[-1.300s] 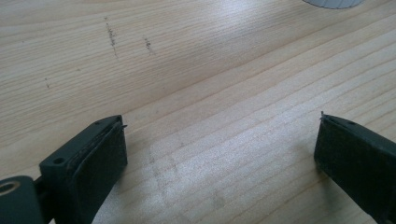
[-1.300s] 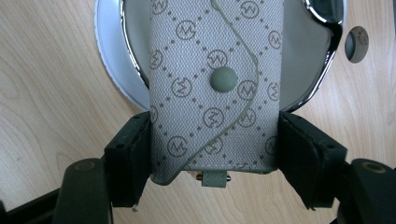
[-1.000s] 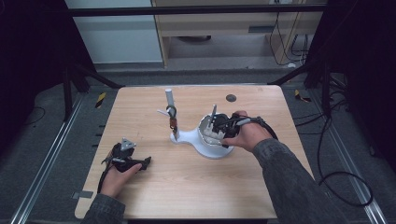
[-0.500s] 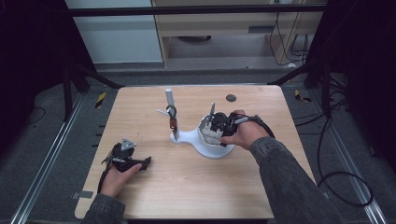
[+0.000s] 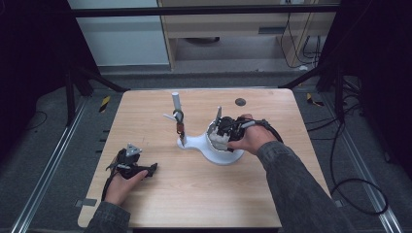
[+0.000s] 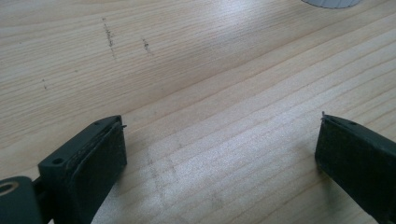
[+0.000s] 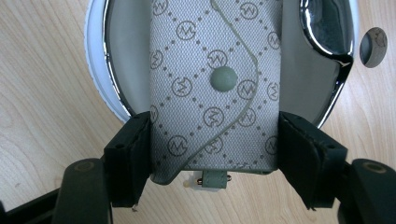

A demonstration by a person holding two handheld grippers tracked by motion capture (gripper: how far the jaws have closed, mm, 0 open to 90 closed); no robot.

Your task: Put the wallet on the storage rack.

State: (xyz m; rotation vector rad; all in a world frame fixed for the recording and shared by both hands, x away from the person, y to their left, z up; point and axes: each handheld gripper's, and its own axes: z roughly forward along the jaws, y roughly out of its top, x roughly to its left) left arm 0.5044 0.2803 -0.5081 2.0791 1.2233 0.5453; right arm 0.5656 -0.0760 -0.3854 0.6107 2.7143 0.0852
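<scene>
A grey patterned pouch (image 7: 215, 88) was gripped at both sides by the right tongs (image 7: 215, 161) over the mirrored dish (image 7: 116, 88) of a white stand (image 5: 194, 143). The left tongs (image 6: 222, 154) were held wide, empty, low over the wooden desk (image 5: 204, 194).

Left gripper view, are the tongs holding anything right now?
No, the left tongs stand wide apart with nothing but bare wooden table between their jaws.
</scene>
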